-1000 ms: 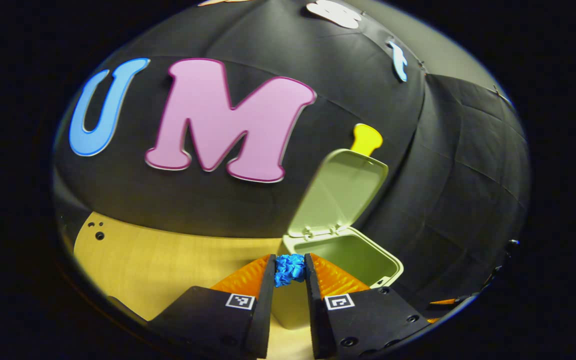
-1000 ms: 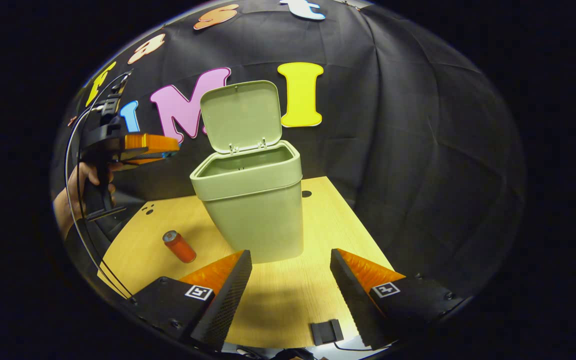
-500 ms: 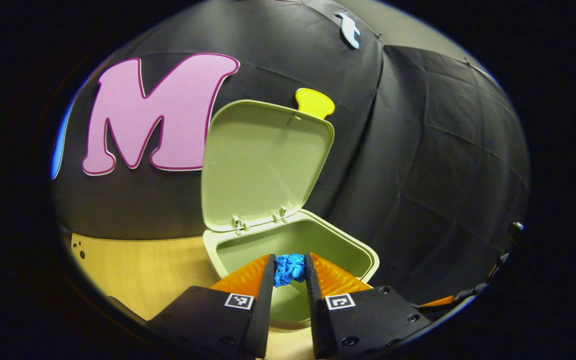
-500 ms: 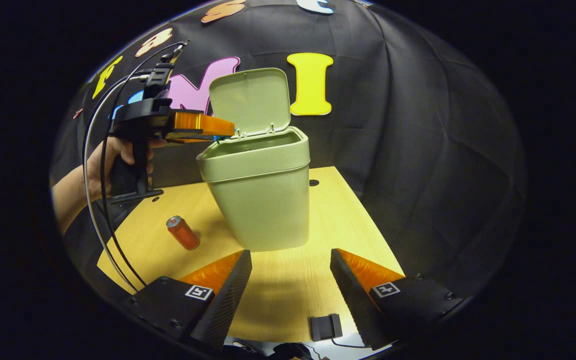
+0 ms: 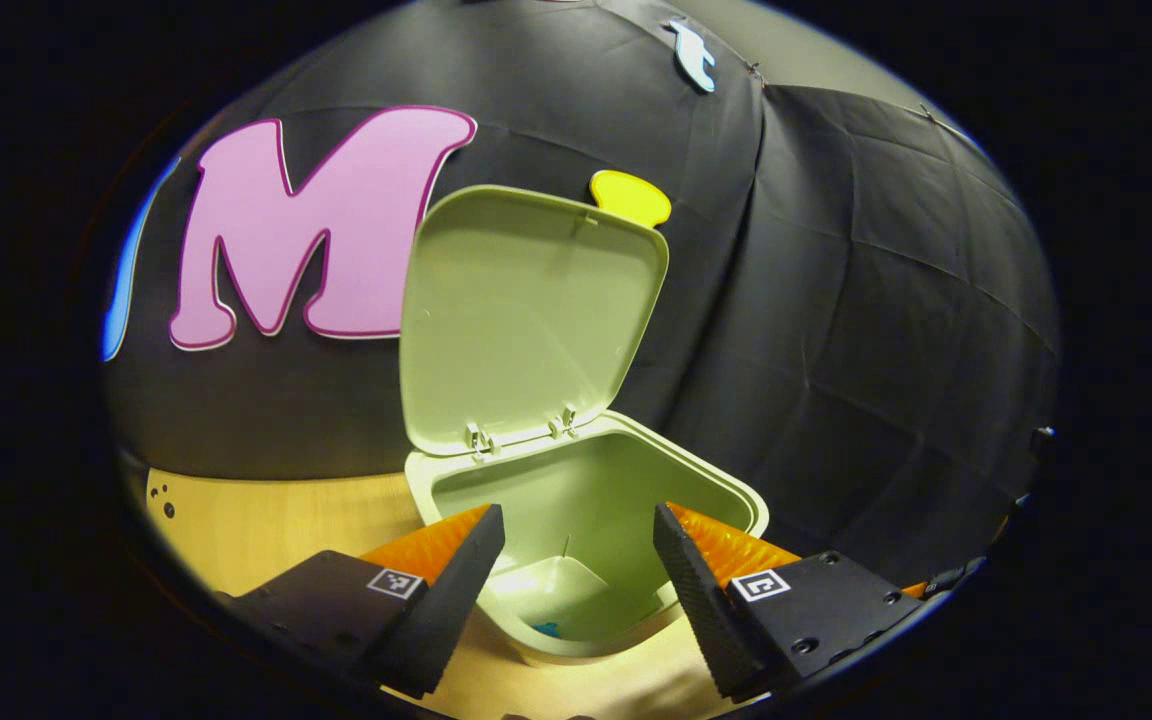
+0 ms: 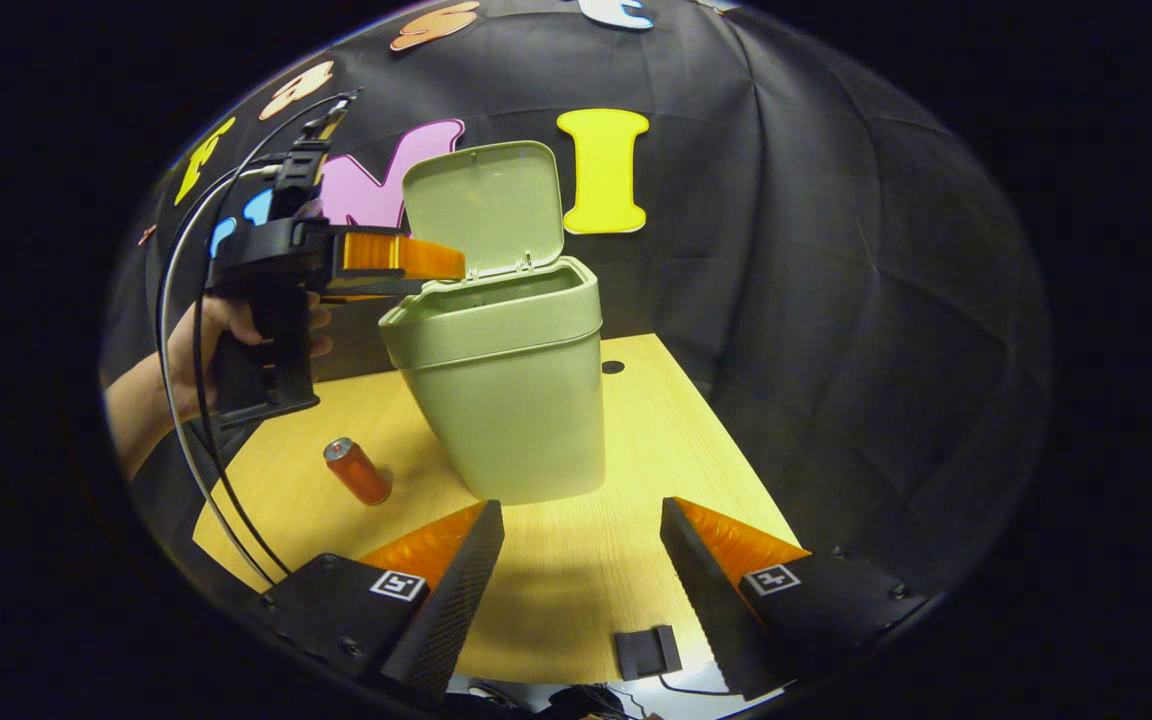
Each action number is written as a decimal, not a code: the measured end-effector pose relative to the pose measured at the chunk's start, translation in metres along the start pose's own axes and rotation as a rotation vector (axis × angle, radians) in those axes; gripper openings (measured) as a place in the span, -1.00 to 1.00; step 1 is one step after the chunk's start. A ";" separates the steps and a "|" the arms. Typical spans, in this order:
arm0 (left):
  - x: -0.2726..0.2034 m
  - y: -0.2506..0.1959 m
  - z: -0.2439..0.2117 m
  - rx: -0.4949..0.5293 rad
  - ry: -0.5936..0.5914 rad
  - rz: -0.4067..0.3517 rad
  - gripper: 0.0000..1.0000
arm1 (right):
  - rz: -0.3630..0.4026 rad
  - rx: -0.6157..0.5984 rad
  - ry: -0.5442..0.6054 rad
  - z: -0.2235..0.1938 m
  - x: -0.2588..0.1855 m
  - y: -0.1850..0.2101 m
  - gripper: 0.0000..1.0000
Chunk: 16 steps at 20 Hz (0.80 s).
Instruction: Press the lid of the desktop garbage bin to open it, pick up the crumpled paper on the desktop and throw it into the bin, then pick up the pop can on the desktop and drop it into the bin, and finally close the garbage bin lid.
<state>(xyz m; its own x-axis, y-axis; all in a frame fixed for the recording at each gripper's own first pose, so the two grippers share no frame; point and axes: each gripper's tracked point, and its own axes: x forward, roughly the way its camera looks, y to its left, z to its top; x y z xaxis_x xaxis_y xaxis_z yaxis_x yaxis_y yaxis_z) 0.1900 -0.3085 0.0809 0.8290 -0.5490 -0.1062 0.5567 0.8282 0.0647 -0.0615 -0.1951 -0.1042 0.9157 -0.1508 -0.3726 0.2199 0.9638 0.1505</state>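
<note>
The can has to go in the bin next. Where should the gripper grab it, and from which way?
Grab the pop can around the middle of its round side, probably from above. It lies tipped over on the table left of the bin, apart from it, so fingers fit either side.
</note>
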 end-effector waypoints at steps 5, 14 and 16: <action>-0.074 0.028 0.020 0.040 -0.130 0.066 0.92 | 0.012 -0.017 -0.018 0.005 -0.003 0.018 0.98; -0.240 0.122 -0.058 0.025 -0.099 0.274 0.92 | 0.053 -0.143 -0.056 0.008 -0.012 0.097 0.99; -0.273 0.137 -0.076 0.009 -0.093 0.316 0.92 | 0.066 -0.148 -0.080 0.009 -0.015 0.122 0.98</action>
<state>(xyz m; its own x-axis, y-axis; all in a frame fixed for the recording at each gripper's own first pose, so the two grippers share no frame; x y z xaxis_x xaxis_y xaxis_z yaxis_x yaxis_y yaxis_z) 0.0363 -0.0365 0.0429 0.9619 -0.2732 0.0113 0.2712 0.9584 0.0886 -0.0455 -0.0769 -0.0721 0.9516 -0.0971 -0.2917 0.1118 0.9931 0.0341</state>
